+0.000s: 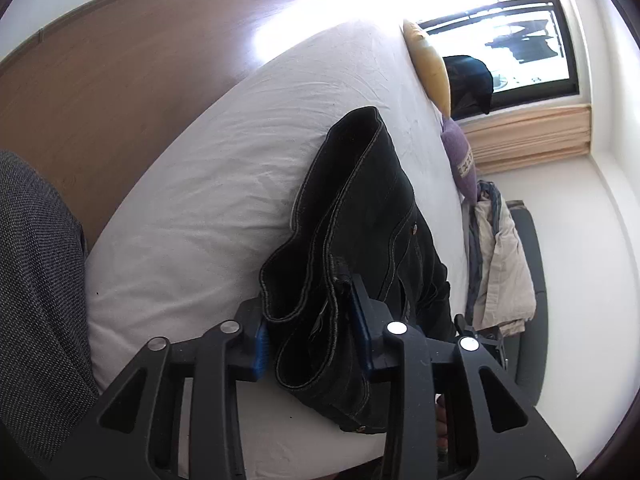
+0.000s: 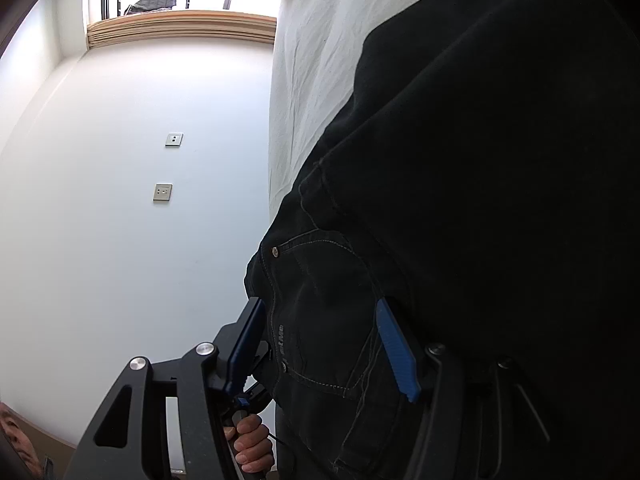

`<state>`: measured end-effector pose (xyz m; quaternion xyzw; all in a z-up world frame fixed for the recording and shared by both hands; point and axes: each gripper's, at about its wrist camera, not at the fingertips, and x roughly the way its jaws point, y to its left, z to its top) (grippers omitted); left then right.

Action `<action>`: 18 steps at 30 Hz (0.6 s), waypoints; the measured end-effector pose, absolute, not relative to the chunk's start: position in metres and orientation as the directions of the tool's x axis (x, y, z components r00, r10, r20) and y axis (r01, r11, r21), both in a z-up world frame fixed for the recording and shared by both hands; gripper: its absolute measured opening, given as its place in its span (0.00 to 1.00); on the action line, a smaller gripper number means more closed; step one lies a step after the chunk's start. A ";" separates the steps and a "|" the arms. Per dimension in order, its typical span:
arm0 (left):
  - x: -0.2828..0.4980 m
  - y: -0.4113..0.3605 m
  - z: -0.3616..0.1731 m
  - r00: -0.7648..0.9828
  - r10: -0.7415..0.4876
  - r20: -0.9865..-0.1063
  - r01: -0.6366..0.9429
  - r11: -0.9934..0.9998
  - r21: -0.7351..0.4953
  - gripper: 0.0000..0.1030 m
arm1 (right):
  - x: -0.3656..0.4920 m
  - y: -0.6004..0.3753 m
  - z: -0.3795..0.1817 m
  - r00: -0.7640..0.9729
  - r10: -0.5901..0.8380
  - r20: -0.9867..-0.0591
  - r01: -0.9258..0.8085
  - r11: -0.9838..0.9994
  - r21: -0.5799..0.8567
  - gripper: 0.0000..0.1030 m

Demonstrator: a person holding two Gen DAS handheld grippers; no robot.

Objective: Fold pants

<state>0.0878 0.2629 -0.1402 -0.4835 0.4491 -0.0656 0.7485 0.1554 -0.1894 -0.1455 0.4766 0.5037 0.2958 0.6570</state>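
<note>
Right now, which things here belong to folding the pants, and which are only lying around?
Belonging to the job:
black jeans
left gripper
right gripper
white bed sheet

Only lying around:
yellow pillow
purple cushion
beige clothes

**Two wrist views, both tight on the pants**

The left camera looks along the bed (image 1: 208, 184) toward the window (image 1: 500, 40). The right camera sits very close against the black pants (image 2: 460, 200), facing the white wall (image 2: 140, 200). Both share pants, bed, window.
</note>
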 end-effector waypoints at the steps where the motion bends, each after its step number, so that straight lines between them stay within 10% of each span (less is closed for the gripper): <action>1: 0.087 0.265 -0.140 0.589 -0.538 -0.604 -0.339 0.514 -0.788 0.22 | 0.155 -0.189 -0.145 0.319 0.868 -0.381 0.092 0.372 0.924 0.59; 11: 0.092 0.244 -0.079 0.621 -0.511 -0.594 -0.237 0.600 -0.764 0.13 | 0.150 -0.191 -0.149 0.335 0.871 -0.360 0.081 0.354 0.932 0.59; 18: 0.123 0.079 0.011 0.545 -0.594 -0.592 0.223 0.783 -0.580 0.12 | 0.149 -0.217 -0.152 0.390 0.887 -0.248 0.143 0.207 0.968 0.62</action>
